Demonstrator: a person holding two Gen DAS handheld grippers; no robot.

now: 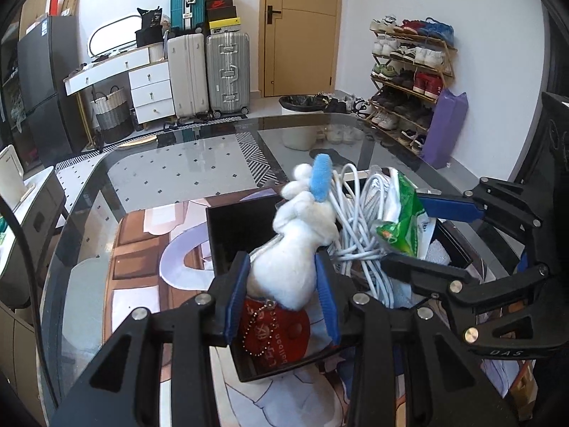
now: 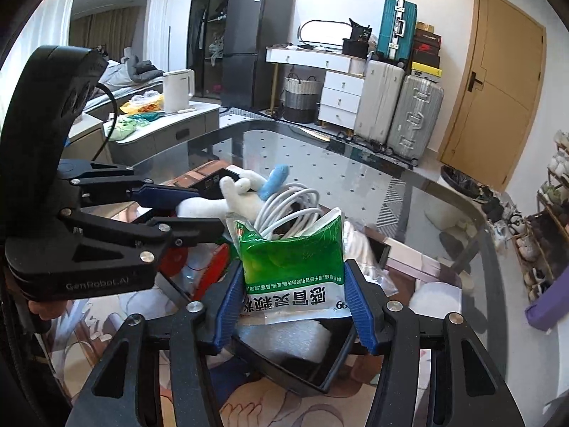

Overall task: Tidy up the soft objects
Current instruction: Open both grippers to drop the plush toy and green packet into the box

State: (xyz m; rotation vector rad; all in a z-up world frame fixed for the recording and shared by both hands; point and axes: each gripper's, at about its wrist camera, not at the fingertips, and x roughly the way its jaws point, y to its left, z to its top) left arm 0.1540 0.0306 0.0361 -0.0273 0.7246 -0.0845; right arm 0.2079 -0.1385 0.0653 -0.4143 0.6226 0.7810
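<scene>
Left gripper jaws clamp white plush toy over black bin on glass counter. Right gripper jaws clamp green packet above same bin, beside white cable coil.

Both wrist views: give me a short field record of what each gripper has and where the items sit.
left gripper: shut on white plush toy
right gripper: shut on green packet
tray: black, on the glass table, below both held items
cable: white, coiled, between toy and packet
red pouch: in the tray, beneath the toy
</scene>
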